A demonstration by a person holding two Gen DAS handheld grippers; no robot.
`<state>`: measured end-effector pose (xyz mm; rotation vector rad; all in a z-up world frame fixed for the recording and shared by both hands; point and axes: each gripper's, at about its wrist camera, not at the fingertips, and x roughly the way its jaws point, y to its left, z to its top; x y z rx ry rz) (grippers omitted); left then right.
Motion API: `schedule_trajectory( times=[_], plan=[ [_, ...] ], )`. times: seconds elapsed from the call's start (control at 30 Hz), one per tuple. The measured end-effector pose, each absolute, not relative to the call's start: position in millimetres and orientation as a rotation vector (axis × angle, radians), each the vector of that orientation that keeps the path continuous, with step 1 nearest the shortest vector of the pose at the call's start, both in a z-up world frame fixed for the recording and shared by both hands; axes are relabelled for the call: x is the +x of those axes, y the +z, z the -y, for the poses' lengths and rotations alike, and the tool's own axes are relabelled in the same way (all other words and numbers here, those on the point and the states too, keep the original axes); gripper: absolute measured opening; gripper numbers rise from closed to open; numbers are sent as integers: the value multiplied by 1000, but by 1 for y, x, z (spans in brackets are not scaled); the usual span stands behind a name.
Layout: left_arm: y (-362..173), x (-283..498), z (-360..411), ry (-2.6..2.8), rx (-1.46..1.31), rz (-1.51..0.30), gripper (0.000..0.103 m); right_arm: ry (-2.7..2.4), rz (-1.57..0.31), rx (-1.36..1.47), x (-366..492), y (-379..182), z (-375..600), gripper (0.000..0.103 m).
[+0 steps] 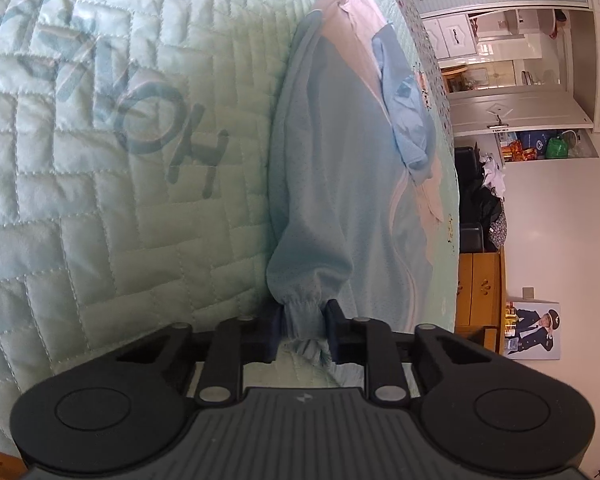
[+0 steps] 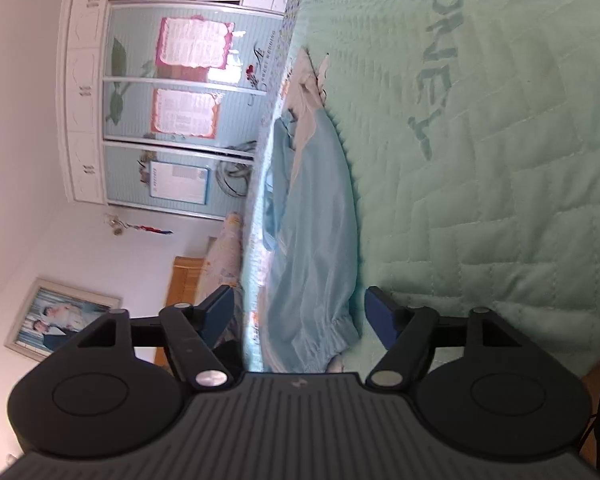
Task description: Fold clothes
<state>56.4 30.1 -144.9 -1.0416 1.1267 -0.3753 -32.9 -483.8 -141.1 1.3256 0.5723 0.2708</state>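
Note:
A light blue top with cream panels (image 1: 340, 128) lies spread on the quilted mint bedspread (image 1: 120, 200). My left gripper (image 1: 303, 330) is shut on the gathered elastic cuff (image 1: 302, 316) of one sleeve, which runs straight away from the fingers. In the right wrist view the same light blue top (image 2: 320, 216) stretches forward, its other sleeve cuff (image 2: 332, 340) resting on the bed between the spread fingers. My right gripper (image 2: 300, 312) is open around that cuff without touching it.
The bedspread (image 2: 500, 200) carries large printed letters. The bed edge (image 2: 256, 216) runs close beside the garment. Beyond it stand a wardrobe with sliding doors (image 2: 172, 120), a wooden cabinet (image 1: 480, 288), dark chairs (image 1: 472, 200) and a framed photo (image 2: 60, 316).

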Motion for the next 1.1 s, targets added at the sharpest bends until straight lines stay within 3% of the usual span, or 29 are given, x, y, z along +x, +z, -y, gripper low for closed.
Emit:
schedule_trajectory(
  times=[0.23, 0.43, 0.47, 0.5, 0.53, 0.57, 0.6, 0.63, 1.1],
  plan=[
    [-148, 56, -32, -372, -1070, -1115, 17, 284, -611, 1217, -3, -129, 474, 91],
    [-150, 54, -33, -378, -1082, -1101, 16, 303, -646, 1102, 13, -118, 461, 89],
    [-150, 54, -33, -378, -1086, -1100, 16, 313, -650, 1089, 15, -118, 459, 86],
    [-151, 55, -33, -379, -1090, -1099, 16, 320, -658, 1082, 17, -118, 457, 72],
    [-151, 54, -33, -378, -1093, -1098, 16, 325, -671, 1086, 17, -122, 457, 53],
    [-150, 54, -33, -379, -1096, -1097, 16, 329, -685, 1093, 16, -126, 459, 41],
    [-150, 55, -33, -380, -1095, -1096, 16, 339, -699, 1109, 12, -128, 456, 14],
    [-148, 55, -34, -383, -1090, -1094, 16, 346, -707, 1119, 11, -130, 454, 7],
    [-102, 71, -37, -439, -1041, -937, 13, 377, -571, 1058, 15, -85, 456, 4]
  ],
)
